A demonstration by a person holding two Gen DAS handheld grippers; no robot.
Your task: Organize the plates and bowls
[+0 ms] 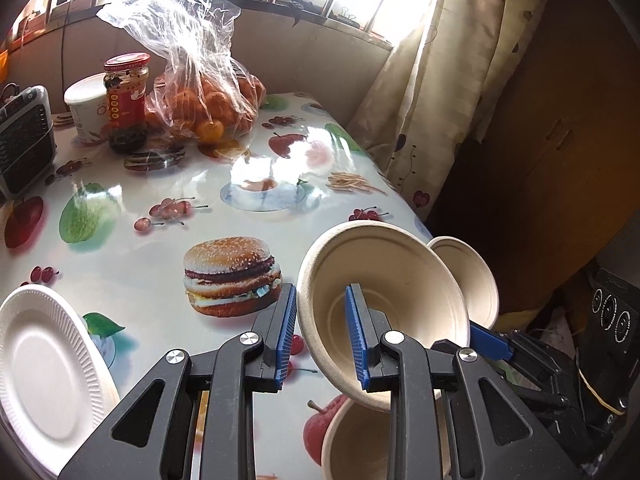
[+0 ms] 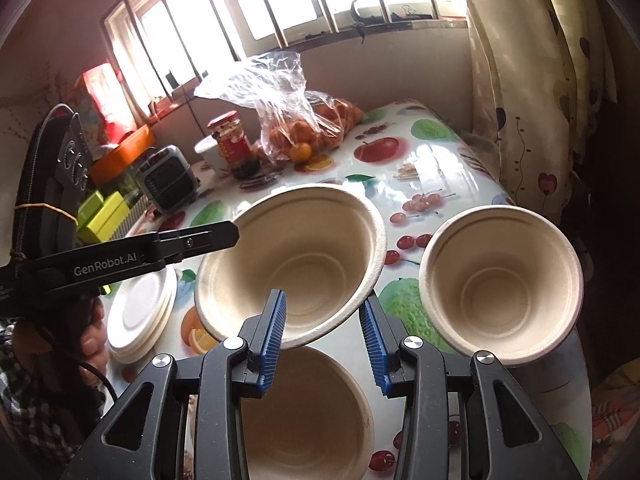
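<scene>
Left wrist view: the left gripper (image 1: 322, 338) pinches the near rim of the big bowl (image 1: 400, 280), one pad outside the wall and one inside. The bowl hangs tilted above the table (image 1: 140, 272), mouth toward the camera. At 6 o'clock under it, a lower bowl (image 1: 360, 440) stands on the table. At 8 o'clock lie the white plates (image 1: 44, 364), stacked at the table's near edge. At 3 o'clock from the big bowl, a blue finger of the right gripper (image 2: 324, 338) reaches its far rim. Just behind, at 2 o'clock, sits a small bowl (image 1: 472, 276), past the table's edge; I cannot tell what carries it.

Farther off, toothpicks (image 1: 352, 182) lie at 1 o'clock near the curtain (image 1: 440, 80). At 11 o'clock stand a jar (image 1: 126, 100), a white cup (image 1: 86, 108) and a bag of oranges (image 1: 208, 108), with a small fan (image 1: 24, 140) at 9 o'clock.

Right wrist view: the right gripper straddles the big bowl's near rim, left pad inside, right pad against the outer wall, so it grips the bowl too. The lower bowl shows at 6 o'clock, the small bowl at 3 o'clock, apart from the big one, the plates at 8 o'clock. The left gripper comes in from 9 o'clock to the big bowl's left rim.
</scene>
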